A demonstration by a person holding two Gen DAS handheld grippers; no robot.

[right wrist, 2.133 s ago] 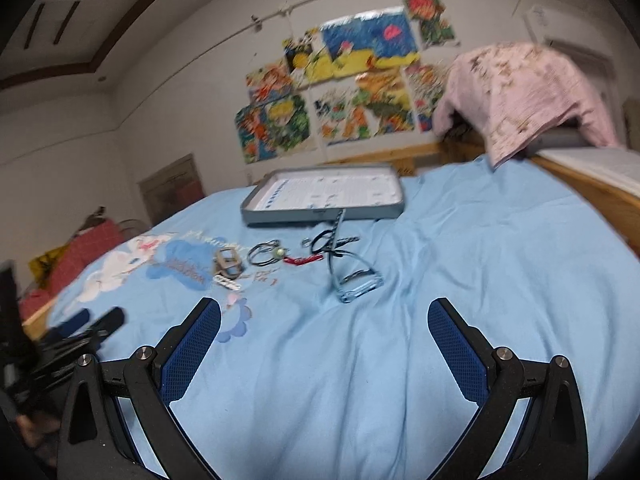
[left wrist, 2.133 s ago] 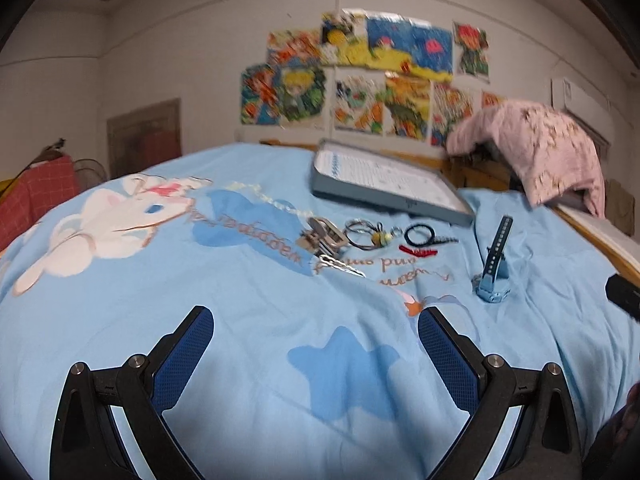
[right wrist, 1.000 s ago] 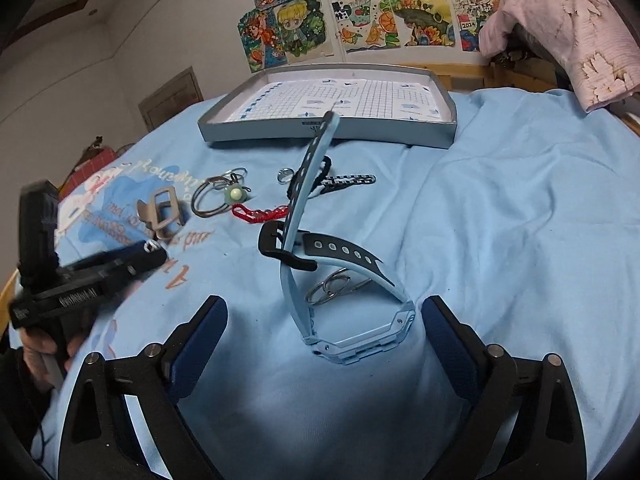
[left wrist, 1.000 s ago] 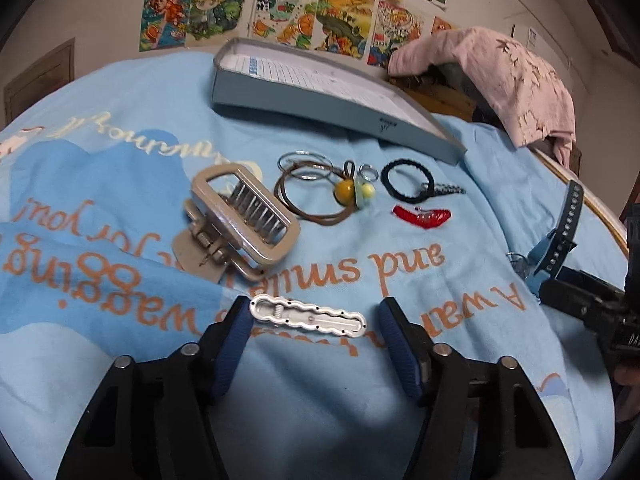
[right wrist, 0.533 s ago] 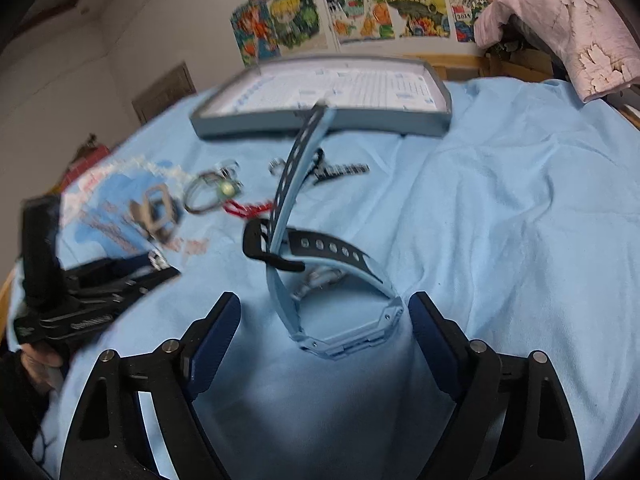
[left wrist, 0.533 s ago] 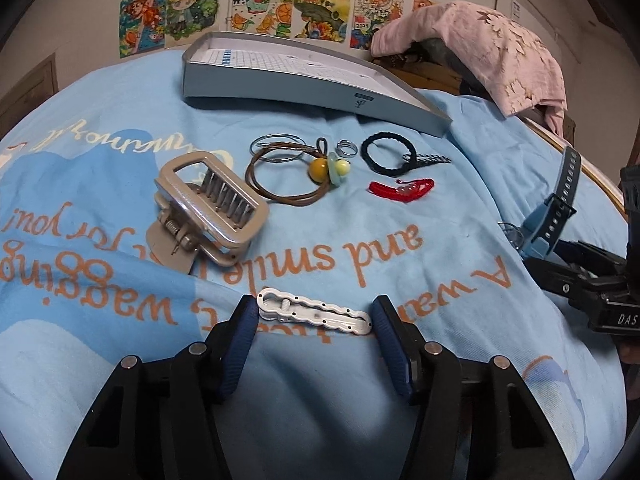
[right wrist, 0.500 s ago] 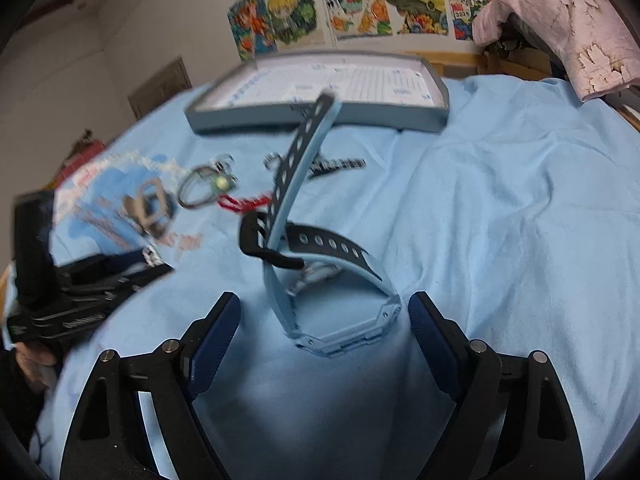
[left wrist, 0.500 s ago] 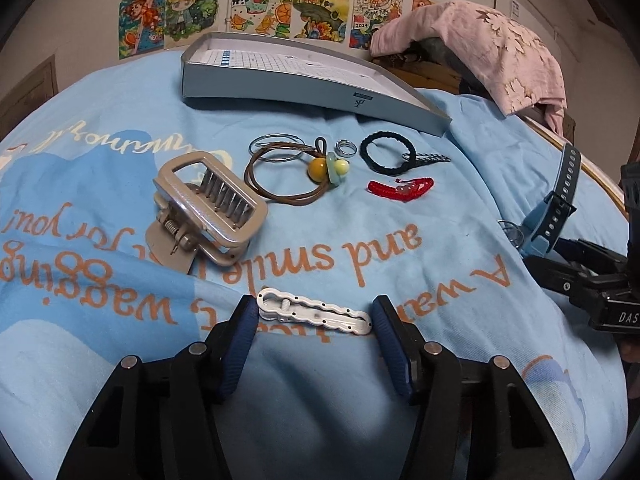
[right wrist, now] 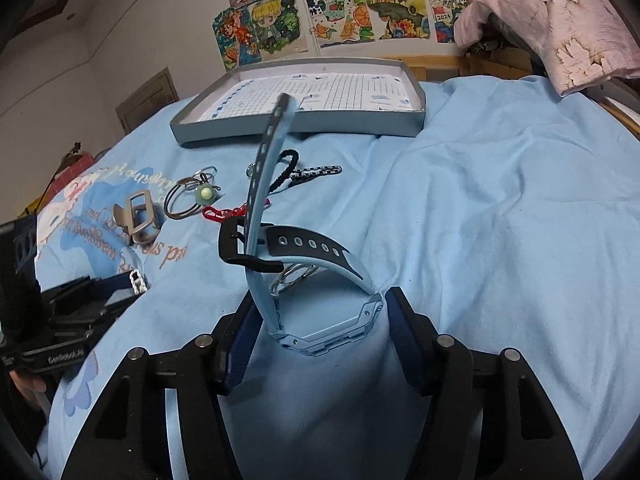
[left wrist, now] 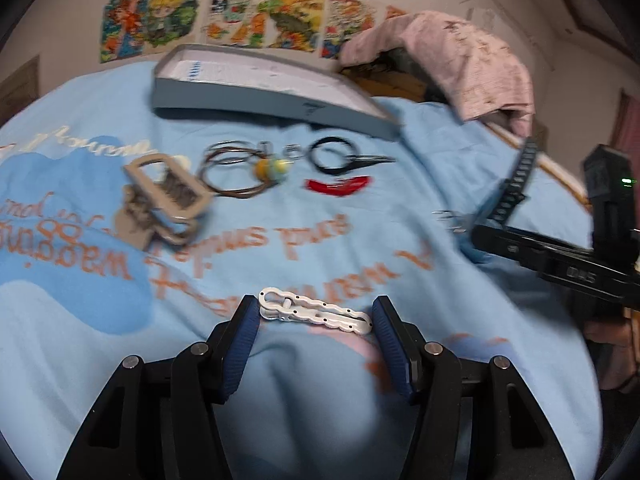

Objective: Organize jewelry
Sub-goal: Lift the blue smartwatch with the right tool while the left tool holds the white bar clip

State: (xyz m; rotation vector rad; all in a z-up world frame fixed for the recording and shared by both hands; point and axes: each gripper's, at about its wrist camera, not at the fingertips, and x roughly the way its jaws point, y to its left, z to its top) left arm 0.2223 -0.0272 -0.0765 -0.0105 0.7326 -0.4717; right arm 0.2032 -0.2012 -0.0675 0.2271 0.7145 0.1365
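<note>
My left gripper (left wrist: 314,318) is shut on a white hair clip (left wrist: 314,311), end to end between its blue pads. My right gripper (right wrist: 320,326) is shut on a light blue watch (right wrist: 320,326), gripping its case; one strap stands upright. A shallow grey tray (right wrist: 414,120) with a grid sheet lies at the back; it also shows in the left wrist view (left wrist: 256,98). Between lie a beige claw clip (left wrist: 166,196), brown hair ties with a bead (left wrist: 240,172), a black hair tie (left wrist: 332,156) and a red clip (left wrist: 338,186).
All lies on a light blue bedspread (right wrist: 500,220). A pink cloth (right wrist: 560,20) hangs over furniture at the back right. Metal rings (right wrist: 290,278) lie behind the watch case. Colourful drawings (right wrist: 340,16) hang on the wall.
Both grippers have closed from open: the left onto the white hair clip, the right onto the watch case. The left view has shifted slightly and is blurred.
</note>
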